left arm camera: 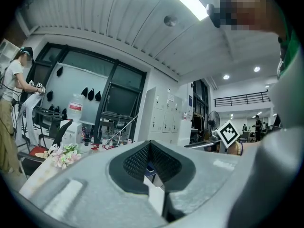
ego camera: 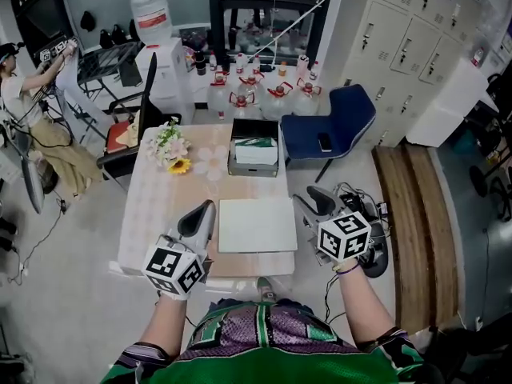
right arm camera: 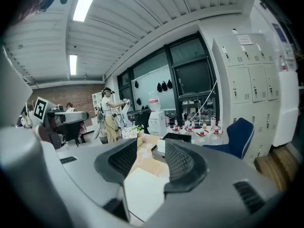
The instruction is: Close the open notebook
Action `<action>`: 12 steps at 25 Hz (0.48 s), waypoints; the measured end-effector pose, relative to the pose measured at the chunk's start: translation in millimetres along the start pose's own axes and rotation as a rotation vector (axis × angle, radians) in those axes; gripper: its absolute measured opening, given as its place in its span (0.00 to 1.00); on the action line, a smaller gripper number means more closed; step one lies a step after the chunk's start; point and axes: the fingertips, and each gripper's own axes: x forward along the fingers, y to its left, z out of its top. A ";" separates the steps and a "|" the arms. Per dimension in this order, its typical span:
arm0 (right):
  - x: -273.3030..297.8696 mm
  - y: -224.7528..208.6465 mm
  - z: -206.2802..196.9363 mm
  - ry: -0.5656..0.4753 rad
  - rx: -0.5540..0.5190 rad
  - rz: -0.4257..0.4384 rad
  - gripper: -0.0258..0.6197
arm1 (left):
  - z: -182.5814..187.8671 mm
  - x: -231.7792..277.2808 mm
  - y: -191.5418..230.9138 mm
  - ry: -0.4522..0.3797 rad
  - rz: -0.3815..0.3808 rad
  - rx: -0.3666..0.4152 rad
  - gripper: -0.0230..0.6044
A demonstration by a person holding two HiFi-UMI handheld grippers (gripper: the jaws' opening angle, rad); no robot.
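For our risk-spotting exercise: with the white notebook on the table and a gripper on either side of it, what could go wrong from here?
The left gripper sits close beside the notebook; a sideways sweep might shove it across the table toward the near edge. The right gripper, fingers open, hangs off the table above cables and could snag them.
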 end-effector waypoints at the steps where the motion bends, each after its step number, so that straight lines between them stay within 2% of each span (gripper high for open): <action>1: 3.1 -4.1 -6.3 0.012 0.001 0.001 0.30 | -1.9 2.8 -1.0 0.004 -0.002 0.004 0.06; 12: 32.2 -47.7 -100.5 0.174 0.108 -0.006 0.30 | -17.1 26.7 -8.6 0.045 -0.007 0.020 0.06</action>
